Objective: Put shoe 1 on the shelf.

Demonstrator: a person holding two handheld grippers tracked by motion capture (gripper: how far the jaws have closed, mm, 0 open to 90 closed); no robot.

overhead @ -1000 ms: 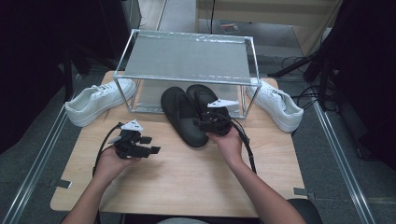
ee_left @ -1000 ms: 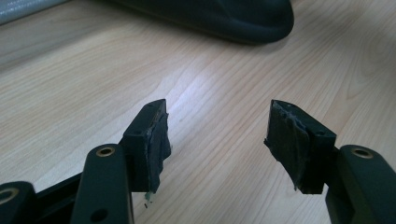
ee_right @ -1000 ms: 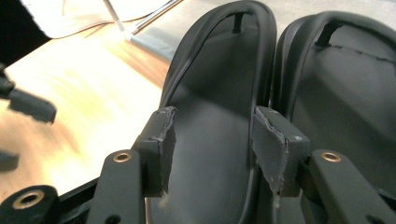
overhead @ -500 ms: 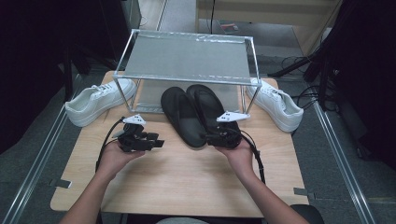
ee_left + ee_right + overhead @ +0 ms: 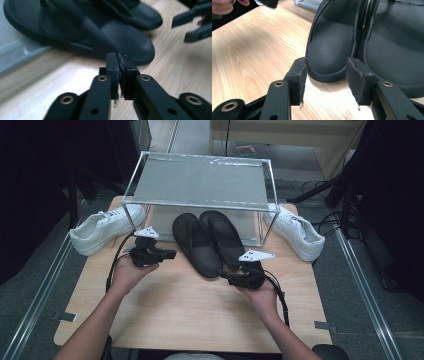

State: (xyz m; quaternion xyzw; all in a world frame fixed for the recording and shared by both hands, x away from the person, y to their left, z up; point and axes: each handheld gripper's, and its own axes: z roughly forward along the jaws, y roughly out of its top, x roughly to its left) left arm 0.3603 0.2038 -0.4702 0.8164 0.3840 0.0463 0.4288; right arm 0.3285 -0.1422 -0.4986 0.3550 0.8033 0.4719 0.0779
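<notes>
Black sandals (image 5: 210, 242) sit half under the rack (image 5: 200, 182). Right claw (image 5: 325, 82) hangs released at the left one's heel (needs closing in); left claw (image 5: 120, 75) has just clenched empty.

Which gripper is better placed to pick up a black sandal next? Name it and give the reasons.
Right. The right gripper is open at the heel of the left black sandal, heel rim just ahead of its jaws. The left gripper is shut and empty, beside the sandals.
</notes>
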